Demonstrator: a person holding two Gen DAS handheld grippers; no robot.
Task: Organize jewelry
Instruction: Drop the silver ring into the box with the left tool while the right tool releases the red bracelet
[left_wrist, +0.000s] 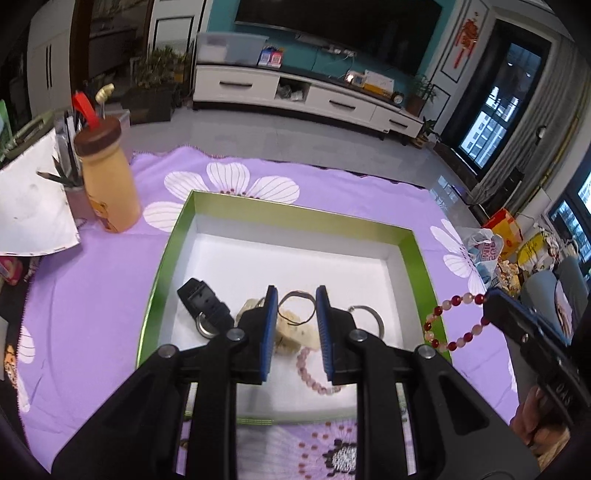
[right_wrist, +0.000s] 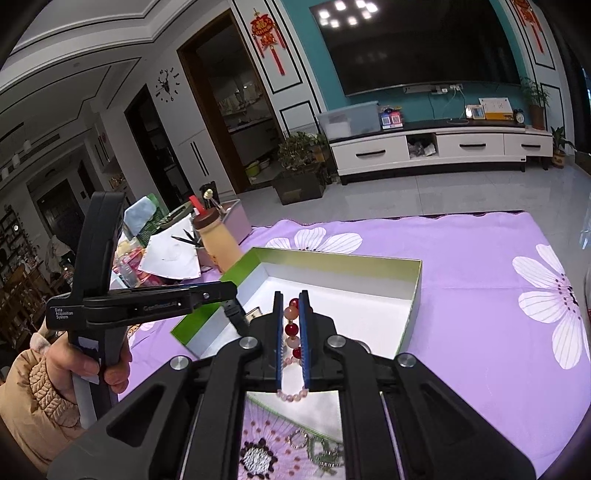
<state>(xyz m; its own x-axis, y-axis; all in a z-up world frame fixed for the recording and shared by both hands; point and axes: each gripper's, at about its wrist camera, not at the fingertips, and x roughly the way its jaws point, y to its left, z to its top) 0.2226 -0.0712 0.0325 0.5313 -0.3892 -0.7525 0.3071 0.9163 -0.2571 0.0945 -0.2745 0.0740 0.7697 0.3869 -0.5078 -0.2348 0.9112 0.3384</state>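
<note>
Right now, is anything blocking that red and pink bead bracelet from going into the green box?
Nothing visible does. The right gripper holds the bead bracelet at the green box's right rim, and the box is open-topped. The watch, rings and pink bracelet lie near the front; the floor behind them is bare.

Home living room: television (right_wrist: 417, 48), media cabinet (right_wrist: 436, 147).

The left gripper (left_wrist: 296, 325) points steeply down over the green box (left_wrist: 413, 266), its fingers narrowly parted with nothing between them. The right gripper (right_wrist: 293, 332), angled down at the box's right edge, pinches a red-and-pink bead bracelet (right_wrist: 291, 325). A hand (right_wrist: 79, 365) in a tan sleeve grips the left handle.
</note>
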